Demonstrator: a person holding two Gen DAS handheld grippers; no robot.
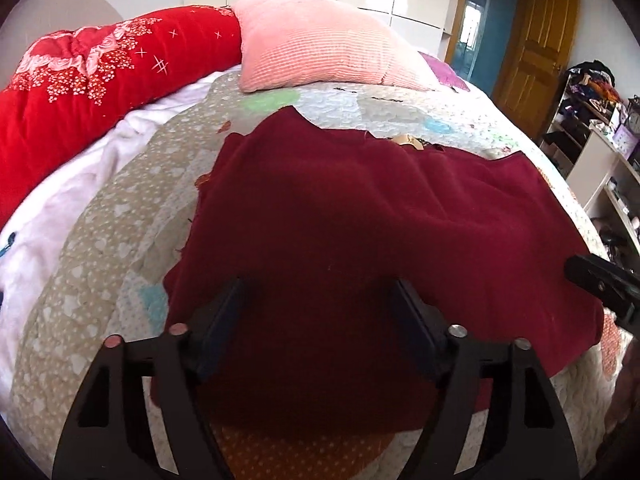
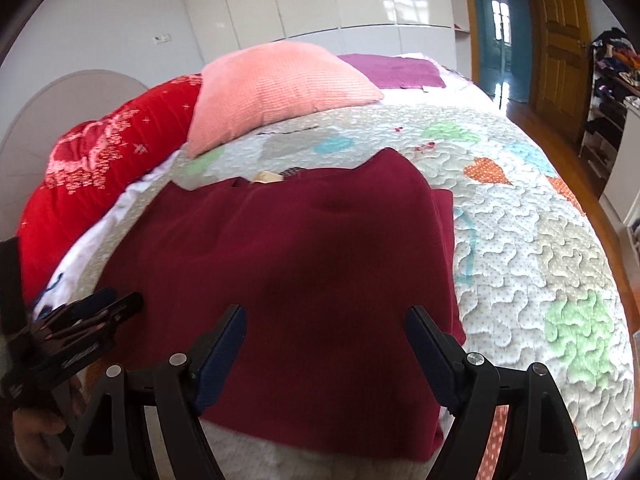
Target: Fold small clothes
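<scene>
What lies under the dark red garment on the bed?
The dark red garment rests on the patchwork quilt. At its far edge something small, cream and dark, peeks out from beneath; what it is cannot be told. Whatever else lies under it is covered.

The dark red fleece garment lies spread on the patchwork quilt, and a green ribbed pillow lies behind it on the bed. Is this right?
Not quite. The dark red fleece garment does lie spread on the patchwork quilt, but the ribbed pillow behind it is pink, not green. The right wrist view shows this clearly.
</scene>
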